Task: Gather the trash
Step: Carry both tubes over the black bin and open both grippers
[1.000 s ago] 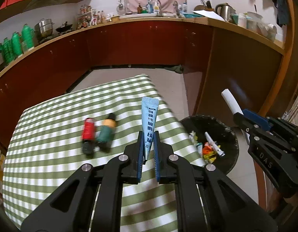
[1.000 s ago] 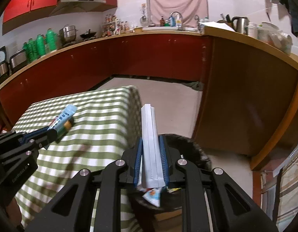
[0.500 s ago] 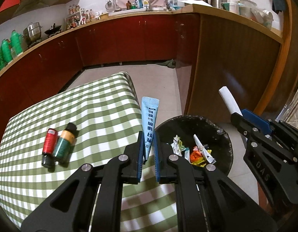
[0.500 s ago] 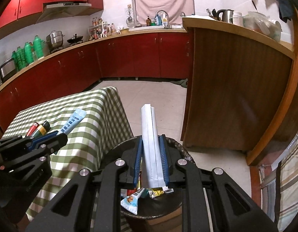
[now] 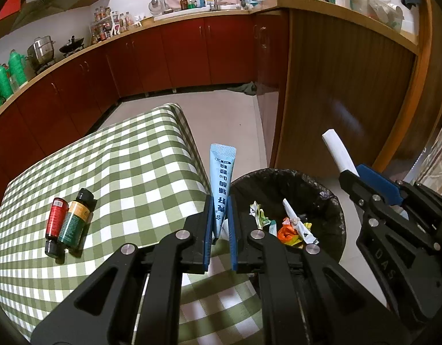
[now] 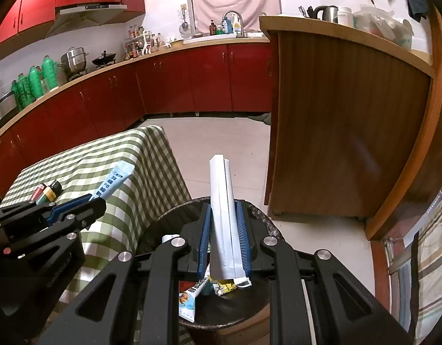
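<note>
Left gripper (image 5: 221, 215): jaws clenched on a pale blue sachet (image 5: 221, 172), now carried from over the desk (image 5: 120, 172) to its edge beside the bin (image 5: 321, 189). Right gripper (image 6: 223, 230): jaws clenched on a folded white wrapper (image 6: 222, 201), now hanging directly above the bin's open mouth, where earlier scraps lie. With both pieces brought this close, release appears imminent; two small bottles (image 5: 67, 222) remain on the checked cloth for collection.
</note>
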Motion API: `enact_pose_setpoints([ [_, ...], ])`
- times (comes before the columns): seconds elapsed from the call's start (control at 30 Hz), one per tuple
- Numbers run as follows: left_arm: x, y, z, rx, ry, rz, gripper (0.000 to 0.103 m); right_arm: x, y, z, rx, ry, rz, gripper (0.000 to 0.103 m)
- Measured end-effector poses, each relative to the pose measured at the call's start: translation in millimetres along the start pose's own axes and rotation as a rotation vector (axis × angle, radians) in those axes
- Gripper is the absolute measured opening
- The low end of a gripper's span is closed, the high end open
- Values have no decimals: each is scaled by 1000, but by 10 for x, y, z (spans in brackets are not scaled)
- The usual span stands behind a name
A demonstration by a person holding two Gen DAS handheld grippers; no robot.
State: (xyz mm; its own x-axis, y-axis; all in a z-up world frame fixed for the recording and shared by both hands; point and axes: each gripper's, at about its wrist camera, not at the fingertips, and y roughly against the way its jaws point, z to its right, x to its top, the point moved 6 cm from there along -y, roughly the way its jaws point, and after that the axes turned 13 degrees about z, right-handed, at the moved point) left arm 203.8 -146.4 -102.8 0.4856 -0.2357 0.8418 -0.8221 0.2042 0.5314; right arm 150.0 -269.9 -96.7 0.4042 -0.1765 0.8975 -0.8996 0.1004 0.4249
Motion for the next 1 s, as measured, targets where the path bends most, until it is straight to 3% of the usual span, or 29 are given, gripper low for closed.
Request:
enact_pose_setpoints([
  [0.47, 11, -137, 90, -14, -18, -36, 11, -52, -58, 78, -15, -9, -9, 20],
  [0.57, 4, -151, 82, -12, -15, -43, 17, -53, -64, 105, -21, -18, -5, 23],
  [0.63, 4, -154, 69, -5, -9, -42, 41, -52, -59, 128, -26, -30, -3, 32],
  [0.67, 4, -149, 60, -2, -6, -40, 45, -47, -57, 138, -30, -34, 1, 37],
  [0.9, 8, -130, 68, 2, -7, -32, 46, -40, -48, 153, -36, -38, 4, 38],
  [1.0, 8, -127, 70, 1, -7, -31, 51, -39, -42, 160, -39, -37, 7, 41],
])
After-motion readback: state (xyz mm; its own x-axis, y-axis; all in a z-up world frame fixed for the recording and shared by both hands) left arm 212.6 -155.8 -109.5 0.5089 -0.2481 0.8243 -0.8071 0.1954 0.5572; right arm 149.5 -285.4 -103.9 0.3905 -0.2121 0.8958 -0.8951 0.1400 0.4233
